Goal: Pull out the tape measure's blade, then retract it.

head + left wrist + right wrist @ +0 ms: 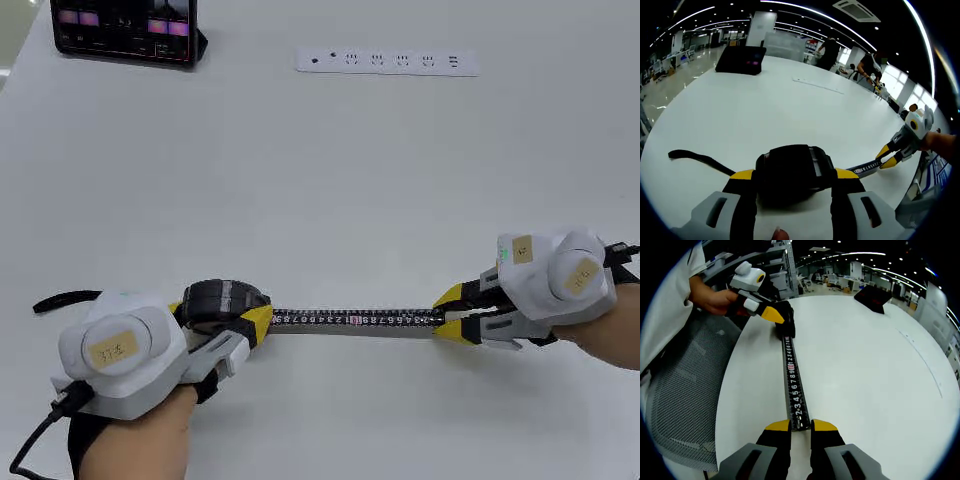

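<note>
A black tape measure case (pixel 222 301) lies on the white table, and my left gripper (pixel 238 330) is shut on it; in the left gripper view the case (pixel 794 171) sits between the yellow-tipped jaws. Its dark numbered blade (pixel 355 319) stretches right, just above the table. My right gripper (pixel 452 312) is shut on the blade's end. In the right gripper view the blade (pixel 792 385) runs from my jaws up to the case (pixel 786 326). A black wrist strap (pixel 62 299) trails left from the case.
A white power strip (pixel 386 61) lies at the far side of the table (pixel 320 190). A dark tablet-like screen (pixel 125 28) stands at the back left. A mesh chair (pixel 687 390) and a person's sleeve sit beside the table edge in the right gripper view.
</note>
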### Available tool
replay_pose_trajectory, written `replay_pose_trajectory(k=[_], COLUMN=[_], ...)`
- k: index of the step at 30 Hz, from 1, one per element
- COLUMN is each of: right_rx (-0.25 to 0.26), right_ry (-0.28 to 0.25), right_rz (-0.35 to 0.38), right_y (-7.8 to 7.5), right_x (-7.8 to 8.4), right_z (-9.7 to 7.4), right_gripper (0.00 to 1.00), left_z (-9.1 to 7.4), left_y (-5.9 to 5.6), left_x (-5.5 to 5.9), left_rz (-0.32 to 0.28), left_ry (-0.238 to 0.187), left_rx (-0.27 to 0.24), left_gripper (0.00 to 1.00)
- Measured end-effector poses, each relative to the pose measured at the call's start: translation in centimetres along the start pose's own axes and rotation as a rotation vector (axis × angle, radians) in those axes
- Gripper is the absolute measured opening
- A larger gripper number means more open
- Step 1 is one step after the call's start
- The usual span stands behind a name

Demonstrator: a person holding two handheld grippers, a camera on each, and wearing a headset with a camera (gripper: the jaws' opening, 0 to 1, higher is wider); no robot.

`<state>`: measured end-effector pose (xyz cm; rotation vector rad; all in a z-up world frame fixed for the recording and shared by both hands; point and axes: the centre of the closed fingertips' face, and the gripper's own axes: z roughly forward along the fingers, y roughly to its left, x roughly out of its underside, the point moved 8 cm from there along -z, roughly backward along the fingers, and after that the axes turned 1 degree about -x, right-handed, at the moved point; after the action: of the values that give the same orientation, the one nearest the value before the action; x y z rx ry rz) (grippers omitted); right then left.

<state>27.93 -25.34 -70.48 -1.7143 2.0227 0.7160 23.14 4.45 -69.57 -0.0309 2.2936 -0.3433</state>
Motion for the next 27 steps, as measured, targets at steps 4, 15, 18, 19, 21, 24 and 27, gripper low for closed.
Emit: replay_pose_trajectory(k=[4, 15, 18, 19, 21, 24, 27], right_rx=[-0.006, -0.021, -0.023, -0.024, -0.025, -0.030, -0.036], right_ry=[-0.006, -0.031, -0.033, -0.035, -0.039, -0.044, -0.047], right_rz=[-0.005, -0.001, 0.000, 0.001, 0.003, 0.006, 0.003], right_y=[-0.1, -0.3, -0.2, -0.2, -0.1, 0.0, 0.0], right_x=[-0.5, -1.3, -1.5, -1.5, -1.7, -2.0, -2.1], right_z=[0.4, 1.3, 1.5, 1.6, 1.8, 2.1, 2.5], right_gripper=[0.11, 0.11, 0.11, 0.11, 0.11, 0.11, 0.11], left_z=[0.0, -0.1, -0.1, -0.1, -0.1, -0.1, -0.1], left_y=[0.0, 0.0, 0.0, 0.0, 0.0, 0.0, 0.1], left_x=[0.0, 0.0, 0.1, 0.1, 0.1, 0.1, 0.1], left_rz=[-0.002, -0.004, -0.005, -0.008, -0.007, -0.010, -0.018], left_ry=[0.000, 0.002, 0.002, 0.001, 0.001, 0.000, -0.002], left_rx=[0.002, 0.005, 0.008, 0.009, 0.010, 0.011, 0.014], left_gripper=[0.55, 0.55, 0.55, 0.55, 0.55, 0.55, 0.55])
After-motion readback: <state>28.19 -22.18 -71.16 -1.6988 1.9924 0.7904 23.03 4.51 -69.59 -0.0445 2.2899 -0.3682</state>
